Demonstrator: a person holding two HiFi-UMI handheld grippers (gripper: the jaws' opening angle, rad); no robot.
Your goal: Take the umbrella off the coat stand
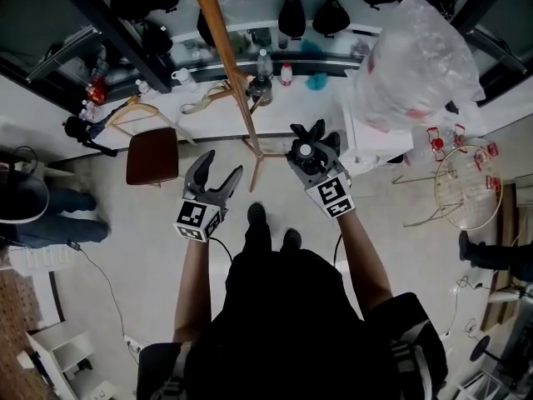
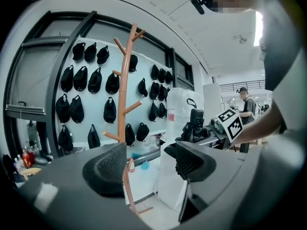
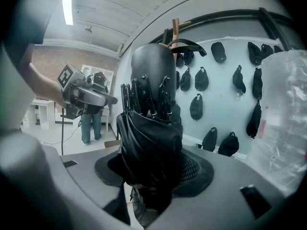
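Observation:
A folded black umbrella [image 3: 151, 128] stands upright between the pads of my right gripper [image 3: 153, 169], which is shut on it. In the head view the same umbrella [image 1: 310, 148] sits in my right gripper [image 1: 312, 152], clear of the wooden coat stand [image 1: 225, 48], whose trunk and pegs rise just to its left. My left gripper [image 1: 215, 176] hangs open and empty at the left, level with the stand's feet. The left gripper view shows the coat stand [image 2: 123, 90] ahead beyond my open left gripper [image 2: 146, 169], with the umbrella [image 2: 195, 126] off to the right.
A brown stool [image 1: 152, 155] stands left of the stand. A large clear plastic bag [image 1: 416, 61] sits on a white cabinet at the right, next to a wire-frame table [image 1: 466, 186]. Black caps [image 2: 96, 80] hang on the wall behind. People stand at both sides.

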